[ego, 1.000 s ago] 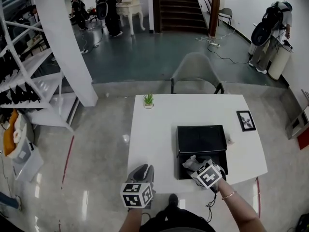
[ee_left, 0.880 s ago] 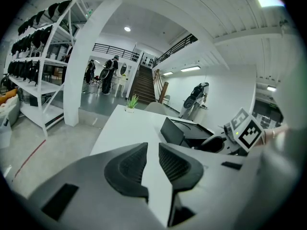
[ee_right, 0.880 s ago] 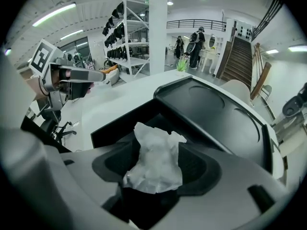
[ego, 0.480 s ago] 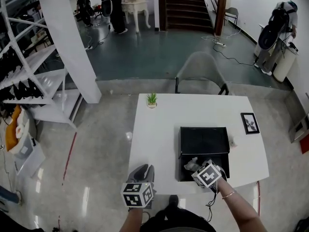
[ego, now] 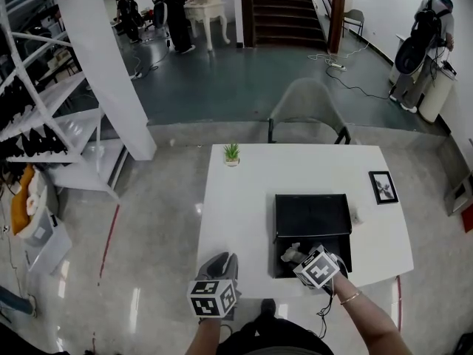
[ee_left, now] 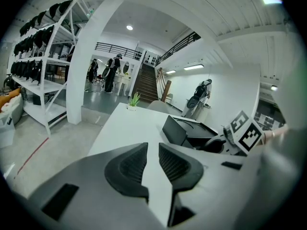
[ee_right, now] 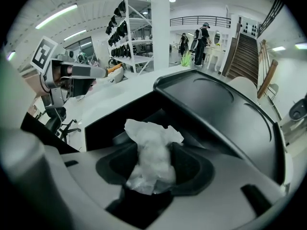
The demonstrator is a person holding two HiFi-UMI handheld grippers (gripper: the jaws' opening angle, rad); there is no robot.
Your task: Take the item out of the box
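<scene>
Right gripper [ee_right: 153, 150] – jaws just closing, pinching crumpled white item [ee_right: 151, 131] inside black box [ee_right: 108, 123]; left gripper [ee_left: 152, 155] – slightly ajar, empty.

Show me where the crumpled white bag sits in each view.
Head view: white bag lower centre-right, inside the black box.
Left gripper view: not visible.
Right gripper view: bottom centre, between the right gripper jaws, which have just been closing on it.
Shared landmark: the black box, mid-right in the left gripper view, upper centre in the right gripper view.
</scene>
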